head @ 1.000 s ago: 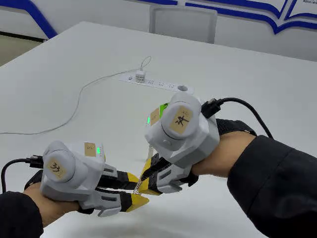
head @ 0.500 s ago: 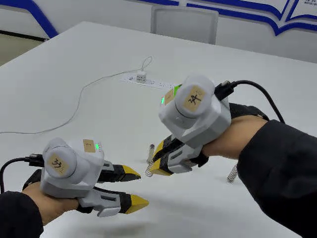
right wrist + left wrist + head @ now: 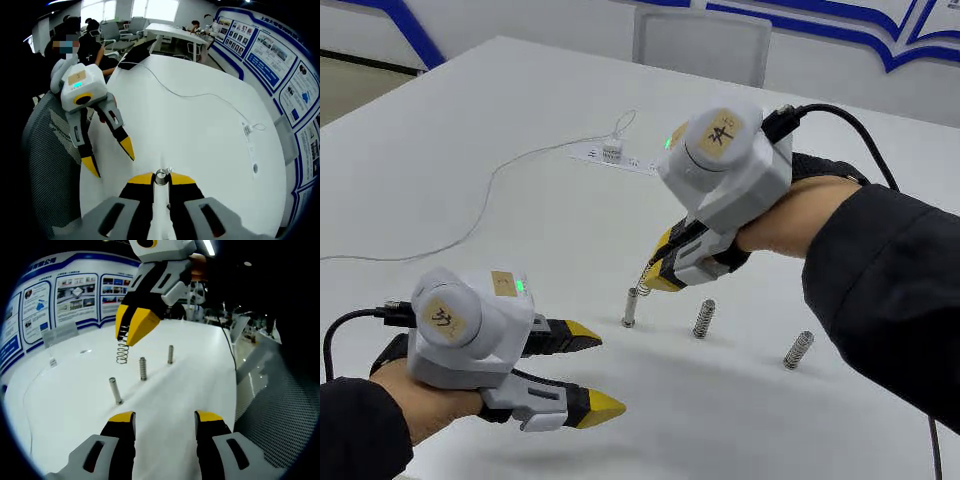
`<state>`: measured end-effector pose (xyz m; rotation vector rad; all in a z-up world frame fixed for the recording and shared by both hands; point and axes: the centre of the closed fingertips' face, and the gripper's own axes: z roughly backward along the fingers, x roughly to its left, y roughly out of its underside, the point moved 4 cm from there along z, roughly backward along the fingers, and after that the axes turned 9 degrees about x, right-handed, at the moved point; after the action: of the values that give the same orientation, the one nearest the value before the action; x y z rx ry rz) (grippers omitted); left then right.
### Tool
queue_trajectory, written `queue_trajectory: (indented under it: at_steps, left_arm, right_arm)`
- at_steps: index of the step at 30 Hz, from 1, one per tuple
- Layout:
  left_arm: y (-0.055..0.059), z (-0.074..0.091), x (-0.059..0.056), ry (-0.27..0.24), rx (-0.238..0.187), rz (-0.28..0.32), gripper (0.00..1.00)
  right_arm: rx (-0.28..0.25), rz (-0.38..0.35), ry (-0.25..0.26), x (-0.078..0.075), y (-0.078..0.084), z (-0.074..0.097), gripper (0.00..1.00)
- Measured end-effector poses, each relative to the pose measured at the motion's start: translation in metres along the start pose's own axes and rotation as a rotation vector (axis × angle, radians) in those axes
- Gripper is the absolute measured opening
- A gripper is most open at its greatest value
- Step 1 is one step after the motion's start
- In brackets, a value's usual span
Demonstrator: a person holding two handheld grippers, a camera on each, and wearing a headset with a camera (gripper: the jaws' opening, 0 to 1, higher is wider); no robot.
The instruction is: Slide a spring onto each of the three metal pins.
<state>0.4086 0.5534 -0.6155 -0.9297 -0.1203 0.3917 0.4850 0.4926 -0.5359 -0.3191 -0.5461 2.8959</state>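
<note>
A spring [image 3: 122,351] is being gripped between the closed tips of the right gripper [image 3: 655,279], hanging close above the bare pin [image 3: 631,307] without touching. A second pin [image 3: 704,318] and third pin [image 3: 799,349], both sprung, are standing beside it, well in from the edges of the tabletop [image 3: 520,230]. The left gripper [image 3: 592,372] is being held wide open, empty.

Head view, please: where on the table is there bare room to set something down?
Bare tabletop lies left of the white cable, and between the power strip and the bare pin. Crowded around that pin, the middle pin and right-hand pin, both wearing springs, and the right gripper holding a spring above.
</note>
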Motion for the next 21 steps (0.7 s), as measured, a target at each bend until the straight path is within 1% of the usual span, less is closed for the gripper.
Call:
queue_trajectory:
  at_steps: [4, 7, 14, 21]
  left_arm:
    - [-0.001, 0.000, 0.001, -0.003, -0.003, 0.006, 0.51]
    - [-0.001, 0.001, 0.001, -0.006, -0.008, 0.011, 0.52]
    - [-0.002, 0.002, 0.003, -0.013, -0.023, 0.023, 0.53]
    - [-0.002, 0.002, 0.003, -0.010, -0.020, 0.026, 0.52]
  right_arm:
    - [0.019, -0.010, 0.004, -0.010, -0.001, -0.008, 0.12]
    - [0.042, -0.015, -0.009, -0.014, 0.000, -0.018, 0.12]
    - [0.070, -0.031, -0.032, -0.018, 0.002, -0.032, 0.12]
    - [0.085, -0.041, -0.050, -0.018, 0.003, -0.039, 0.12]
